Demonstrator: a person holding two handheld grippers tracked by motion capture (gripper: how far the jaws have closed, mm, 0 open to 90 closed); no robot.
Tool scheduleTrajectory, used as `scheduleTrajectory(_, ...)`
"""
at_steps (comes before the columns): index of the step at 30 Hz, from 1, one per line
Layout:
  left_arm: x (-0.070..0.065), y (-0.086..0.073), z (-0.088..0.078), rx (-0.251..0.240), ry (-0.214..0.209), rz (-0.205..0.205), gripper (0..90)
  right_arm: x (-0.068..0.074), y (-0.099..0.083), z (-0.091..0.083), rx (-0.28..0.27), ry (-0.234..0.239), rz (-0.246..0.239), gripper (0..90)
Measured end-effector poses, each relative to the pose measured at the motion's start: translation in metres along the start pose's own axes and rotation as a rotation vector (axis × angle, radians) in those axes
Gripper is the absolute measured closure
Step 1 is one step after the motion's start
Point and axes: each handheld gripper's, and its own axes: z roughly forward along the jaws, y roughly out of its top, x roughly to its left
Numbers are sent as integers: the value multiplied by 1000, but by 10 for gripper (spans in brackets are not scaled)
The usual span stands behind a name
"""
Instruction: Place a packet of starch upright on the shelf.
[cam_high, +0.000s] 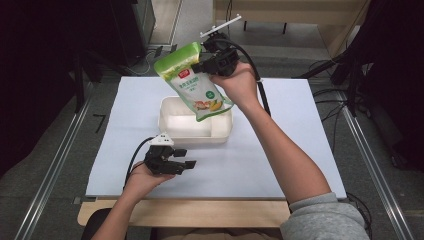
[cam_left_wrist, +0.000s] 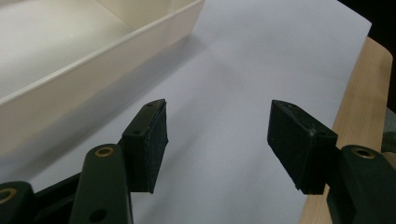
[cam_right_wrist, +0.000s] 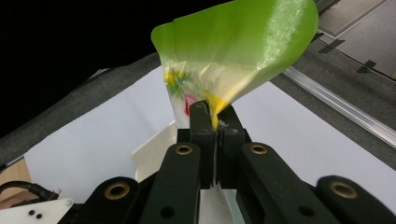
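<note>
I have the right gripper (cam_high: 207, 65) with its fingers clamped on the side edge of the green pouch (cam_high: 195, 82), hanging tilted above the white bin (cam_high: 172, 131); it looks soft and floppy, while the left gripper (cam_high: 182, 158) waits open nearer me.

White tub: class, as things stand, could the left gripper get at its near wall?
Probably yes. The left gripper hovers open beside the white tub, with bare sheet between; the green pouch hangs higher up.

Pouch (cam_high: 195, 82) label print too small to read.
</note>
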Motion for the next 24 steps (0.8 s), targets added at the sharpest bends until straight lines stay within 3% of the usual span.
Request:
scheduleTrajectory(14,1,-7,-9,-23,15,-22,387,14,12,53,17,25,13,897)
scheduleTrajectory(24,0,-7,-9,-29,11,-20,387,22,0,94,42,38,27,897)
